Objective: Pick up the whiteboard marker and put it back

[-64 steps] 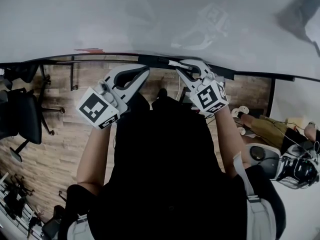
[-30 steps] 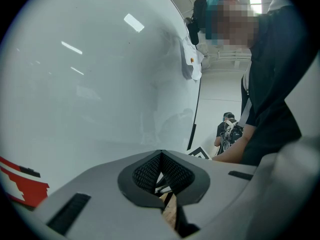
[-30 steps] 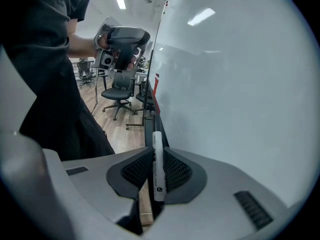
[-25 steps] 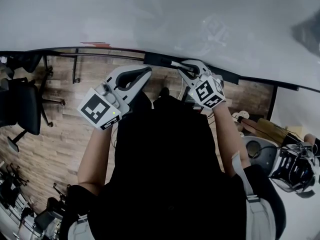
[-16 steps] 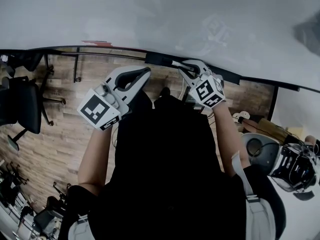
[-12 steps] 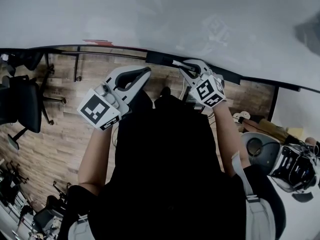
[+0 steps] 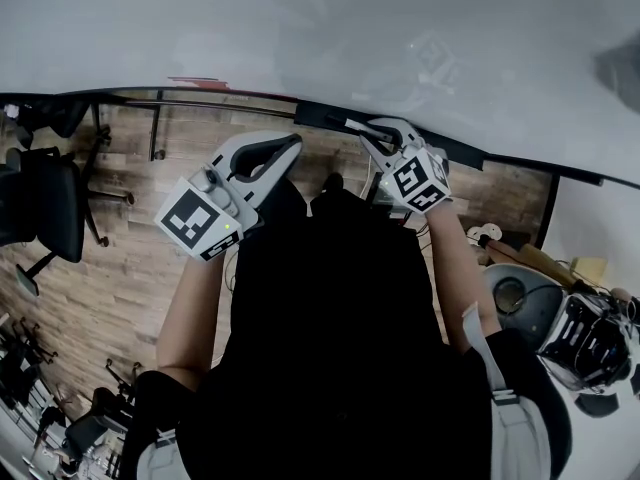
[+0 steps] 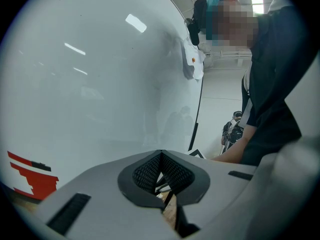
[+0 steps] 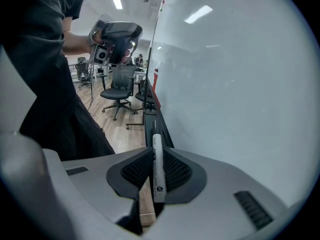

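We hold both forearms raised and bent at the elbow, the grippers side by side below the board [image 7: 300, 38]. Our left gripper [image 7: 293, 143] stops just short of the board's lower edge, tilted up and to the right, its jaws pressed together with nothing between them. Our right gripper [image 7: 366, 134] reaches that lower edge, its jaws clamped on the marker [image 9: 158, 169], which lies lengthwise between them and pokes past their tips. Left forearm [image 7: 190, 308] and right forearm [image 7: 450, 268] are bare.
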